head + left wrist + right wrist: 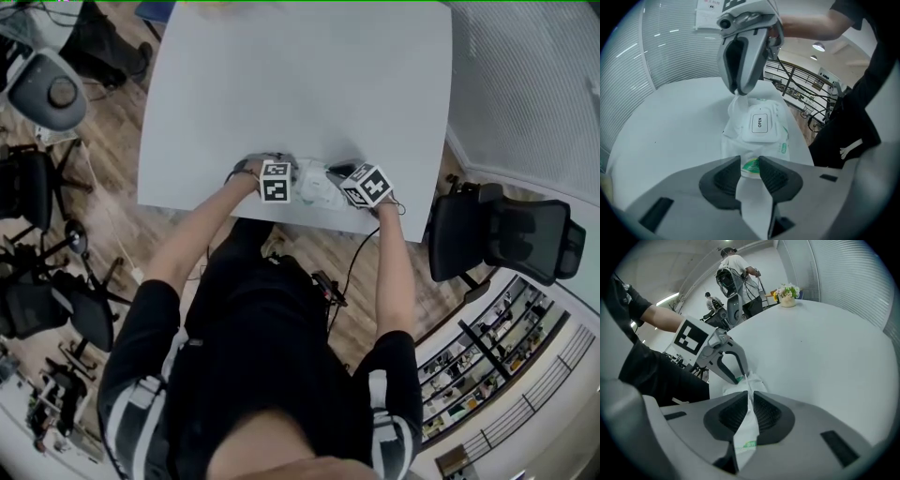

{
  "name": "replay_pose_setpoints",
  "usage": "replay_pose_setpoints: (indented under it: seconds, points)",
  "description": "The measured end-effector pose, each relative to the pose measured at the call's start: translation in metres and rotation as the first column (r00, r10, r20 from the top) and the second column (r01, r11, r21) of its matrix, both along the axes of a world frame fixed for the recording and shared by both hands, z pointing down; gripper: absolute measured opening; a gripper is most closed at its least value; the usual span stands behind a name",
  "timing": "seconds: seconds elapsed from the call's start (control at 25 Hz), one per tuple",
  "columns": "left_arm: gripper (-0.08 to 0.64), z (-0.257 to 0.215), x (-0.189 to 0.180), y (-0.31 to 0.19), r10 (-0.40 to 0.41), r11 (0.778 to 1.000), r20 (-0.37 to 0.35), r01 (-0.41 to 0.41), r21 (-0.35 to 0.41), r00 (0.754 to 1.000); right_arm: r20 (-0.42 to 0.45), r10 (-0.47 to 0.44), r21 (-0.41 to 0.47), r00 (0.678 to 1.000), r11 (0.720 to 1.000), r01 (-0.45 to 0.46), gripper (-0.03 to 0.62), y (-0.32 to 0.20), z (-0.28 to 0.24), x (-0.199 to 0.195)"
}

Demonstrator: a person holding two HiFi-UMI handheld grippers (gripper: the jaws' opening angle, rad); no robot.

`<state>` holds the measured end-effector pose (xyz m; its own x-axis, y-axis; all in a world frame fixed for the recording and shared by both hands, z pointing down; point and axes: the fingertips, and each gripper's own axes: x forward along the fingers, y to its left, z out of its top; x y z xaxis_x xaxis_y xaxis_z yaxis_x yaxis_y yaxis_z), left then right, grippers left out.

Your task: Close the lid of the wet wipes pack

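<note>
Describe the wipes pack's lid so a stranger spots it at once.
On the white table, near the person's edge, a wet wipes pack is held by the left gripper and right gripper. Its lid is the raised rounded panel on top, the only part printed OPEN.

A pack [315, 187] lies at the near edge of the white table [300, 84], with the left gripper [292, 183] and right gripper [339, 184] at its two ends. A black chair [502, 234] stands right of the table.
</note>
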<state>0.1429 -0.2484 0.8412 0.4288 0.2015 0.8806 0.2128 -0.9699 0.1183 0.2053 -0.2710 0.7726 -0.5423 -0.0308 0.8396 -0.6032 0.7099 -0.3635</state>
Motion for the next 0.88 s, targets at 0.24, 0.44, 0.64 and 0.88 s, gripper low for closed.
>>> replay_pose_setpoints:
  seconds: [0.24,0.44,0.64,0.88]
  points:
    - [0.132,0.000,0.002,-0.001,-0.016,1.000,0.007,0.016,0.009,1.000,0.012,-0.041,-0.023,0.999,0.999,0.041,0.087,0.042,0.009,-0.015]
    - [0.132,0.001,0.004,-0.003,-0.029,1.000,0.011,0.029,0.012,1.000,0.016,-0.038,-0.057,0.999,0.998,0.038,0.092,0.057,0.026,-0.019]
    - [0.132,0.001,0.003,-0.002,-0.040,0.999,0.006,0.040,0.010,0.999,-0.090,-0.055,-0.023,0.994,0.998,0.053,0.064,0.062,0.041,-0.020]
    - [0.132,0.002,0.004,-0.003,-0.042,0.999,0.007,0.042,0.012,0.999,-0.197,-0.078,0.013,0.977,0.997,0.082,0.078,0.067,0.050,-0.025]
